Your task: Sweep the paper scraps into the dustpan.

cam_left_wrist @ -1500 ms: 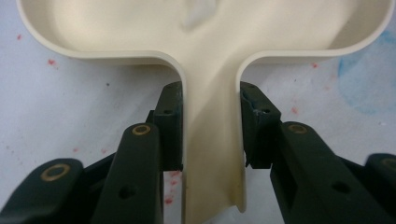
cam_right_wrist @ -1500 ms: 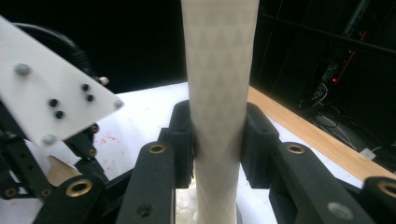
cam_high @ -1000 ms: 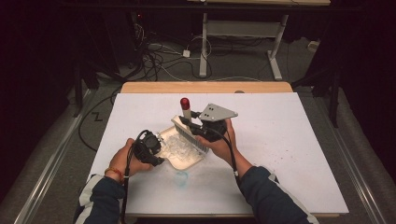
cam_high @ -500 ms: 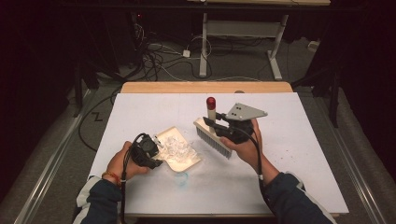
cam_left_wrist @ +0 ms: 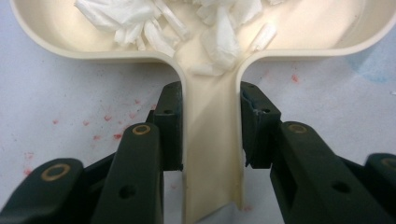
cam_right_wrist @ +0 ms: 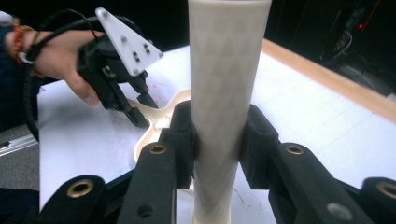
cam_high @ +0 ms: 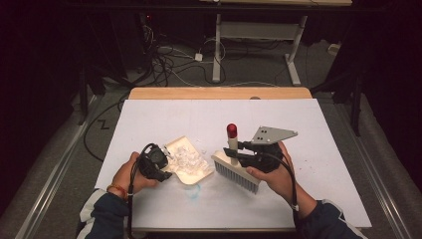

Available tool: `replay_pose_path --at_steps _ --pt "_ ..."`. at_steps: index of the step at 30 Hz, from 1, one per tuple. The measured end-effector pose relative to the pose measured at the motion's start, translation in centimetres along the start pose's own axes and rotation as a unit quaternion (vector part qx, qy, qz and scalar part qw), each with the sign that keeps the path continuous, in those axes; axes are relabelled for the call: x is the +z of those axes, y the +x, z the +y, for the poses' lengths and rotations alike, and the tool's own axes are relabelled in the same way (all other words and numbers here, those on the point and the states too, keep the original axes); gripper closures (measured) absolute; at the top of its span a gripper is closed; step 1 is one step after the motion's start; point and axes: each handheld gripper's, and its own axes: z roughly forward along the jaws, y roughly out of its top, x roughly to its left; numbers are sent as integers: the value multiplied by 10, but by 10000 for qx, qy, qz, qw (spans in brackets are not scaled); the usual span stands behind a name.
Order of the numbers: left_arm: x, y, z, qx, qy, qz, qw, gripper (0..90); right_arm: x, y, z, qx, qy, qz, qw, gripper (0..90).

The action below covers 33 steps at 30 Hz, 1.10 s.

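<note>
Since a second ago the right gripper [cam_high: 233, 158] has carried the brush [cam_high: 237, 168] away from the dustpan [cam_high: 188, 162] toward the right, so the two now sit apart on the white table [cam_high: 318, 129], while the left gripper [cam_high: 166, 162] has kept its place at the pan's near-left side.

From the high view, the cream dustpan lies left of the table's middle with a heap of white paper scraps [cam_high: 185, 158] in it. The brush is just right of it, bristles down toward the table, its pale handle standing up and ending in a red cap [cam_high: 232, 130]. The right hand [cam_high: 273, 174] holds its gripper level, and the left hand [cam_high: 128, 173] rests near the table's near edge.

In the left gripper view, the jaws are closed on the dustpan's handle [cam_left_wrist: 212, 154], one pad pressed against each side of the narrow cream stem. Beyond them the pan widens into a shallow, round-cornered tray, glossy inside, holding crumpled white scraps [cam_left_wrist: 140, 23]; a few small pieces have slid to the mouth of the handle. Faint red specks dot the table around it.

In the right gripper view, the jaws are clamped on the brush handle [cam_right_wrist: 224, 93], a thick off-white cylinder with a faint diamond texture that rises between the pads. Farther off at the left, the other gripper [cam_right_wrist: 135, 109] grips the dustpan [cam_right_wrist: 159, 119] on the table.
</note>
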Motion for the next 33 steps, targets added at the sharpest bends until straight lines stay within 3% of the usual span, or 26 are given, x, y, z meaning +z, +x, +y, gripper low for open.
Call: replay_pose_path --at_steps 11,13,23,27,33 --pt "0 -3 -1 24 -15 51 10000 634 32 -5 6 -139 -133 -352 9992 701" --pt "0 -2 -1 11 -15 35 10000 634 38 -8 7 -99 -168 -274 9994 701" --pt "0 -1 -2 -6 -49 -4 10000 634 41 -7 25 -161 -719 -457 9962 700" --pt "0 -1 -1 -76 -12 -32 10000 634 53 -11 27 -448 -783 -1006 9908 700" --pt "0 -2 -1 -106 17 -33 9999 635 84 -26 21 -712 -574 -1410 9858 700"
